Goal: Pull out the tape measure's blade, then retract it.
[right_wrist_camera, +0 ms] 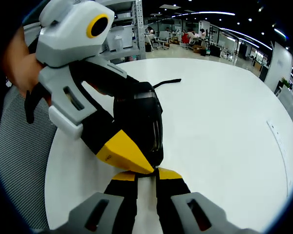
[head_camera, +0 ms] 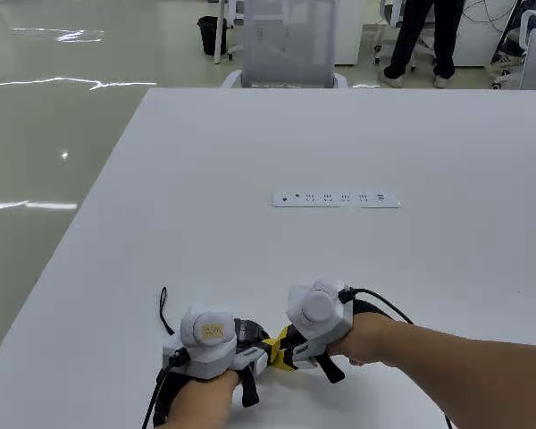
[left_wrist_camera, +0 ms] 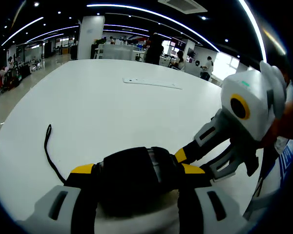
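A black tape measure lies low over the white table's near edge, and my left gripper is shut on its case. Its black wrist cord trails off to the left. My right gripper comes in from the right, its yellow-tipped jaws pressed together at the case's mouth. They appear to pinch the blade's tip, which the jaws hide. No length of blade is drawn out. In the right gripper view, the left gripper comes in from the left around the case.
A white power strip lies mid-table. The white table stretches far ahead. A grey chair stands at its far edge, and a person stands beyond on the right. The table's left edge drops to glossy floor.
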### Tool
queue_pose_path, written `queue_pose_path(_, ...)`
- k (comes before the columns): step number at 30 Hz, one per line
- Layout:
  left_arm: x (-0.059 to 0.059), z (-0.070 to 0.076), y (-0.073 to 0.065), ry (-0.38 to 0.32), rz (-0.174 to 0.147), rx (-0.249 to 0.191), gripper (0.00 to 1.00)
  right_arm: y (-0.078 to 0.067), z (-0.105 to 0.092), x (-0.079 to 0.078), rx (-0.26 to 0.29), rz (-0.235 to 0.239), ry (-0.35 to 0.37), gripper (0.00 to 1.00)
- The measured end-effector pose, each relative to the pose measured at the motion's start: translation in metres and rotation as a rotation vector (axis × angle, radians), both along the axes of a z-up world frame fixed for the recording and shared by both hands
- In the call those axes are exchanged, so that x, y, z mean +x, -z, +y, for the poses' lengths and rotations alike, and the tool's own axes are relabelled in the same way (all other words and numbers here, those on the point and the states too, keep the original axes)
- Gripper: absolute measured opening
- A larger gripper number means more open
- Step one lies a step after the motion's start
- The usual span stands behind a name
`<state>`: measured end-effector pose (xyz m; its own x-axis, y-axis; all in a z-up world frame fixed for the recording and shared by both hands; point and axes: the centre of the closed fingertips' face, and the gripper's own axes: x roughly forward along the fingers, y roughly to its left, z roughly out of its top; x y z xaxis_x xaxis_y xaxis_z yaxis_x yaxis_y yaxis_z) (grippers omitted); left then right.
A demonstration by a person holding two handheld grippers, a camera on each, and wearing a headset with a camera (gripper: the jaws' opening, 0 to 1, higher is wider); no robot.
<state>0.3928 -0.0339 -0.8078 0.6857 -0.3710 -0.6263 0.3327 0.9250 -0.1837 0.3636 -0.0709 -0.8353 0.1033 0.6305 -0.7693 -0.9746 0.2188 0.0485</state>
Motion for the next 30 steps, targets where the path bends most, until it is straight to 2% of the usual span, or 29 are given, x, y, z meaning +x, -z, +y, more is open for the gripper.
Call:
queue_pose_path(5, 0.000, 0.000, -0.001, -0.001, 0.000, -0.003, 0.64, 0.000, 0.000, 0.000, 0.005, 0.007, 0.007, 0.13)
queue_pose_path(12, 0.000, 0.000, 0.000, 0.010, 0.001, -0.002, 0.64, -0.001, 0.000, -0.002, -0.001, -0.008, -0.001, 0.15)
queue_pose_path(15, -0.001, 0.000, 0.000, 0.014, -0.001, -0.009, 0.65, 0.000, -0.001, -0.001, -0.011, -0.016, 0.019, 0.15)
queue_pose_path(18, -0.002, 0.000, 0.001, 0.012, 0.006, -0.034, 0.65, 0.002, 0.000, -0.001, -0.015, -0.021, 0.040, 0.16)
queue_pose_path(21, -0.003, -0.002, 0.000, 0.027, 0.001, -0.032, 0.65, 0.001, -0.001, -0.003, -0.014, -0.022, 0.062, 0.17)
queue_pose_path(25, -0.005, 0.001, -0.003, 0.056, 0.004, -0.068, 0.64, 0.000, -0.003, -0.007, 0.000, -0.021, 0.080, 0.29)
queue_pose_path(26, -0.005, 0.001, -0.006, 0.076, -0.013, -0.089, 0.63, 0.000, -0.007, -0.007, -0.002, -0.027, 0.090, 0.32)
queue_pose_path(30, -0.006, 0.013, -0.011, 0.104, -0.058, -0.072, 0.69, 0.000, -0.015, -0.005, 0.000, -0.019, 0.140, 0.41)
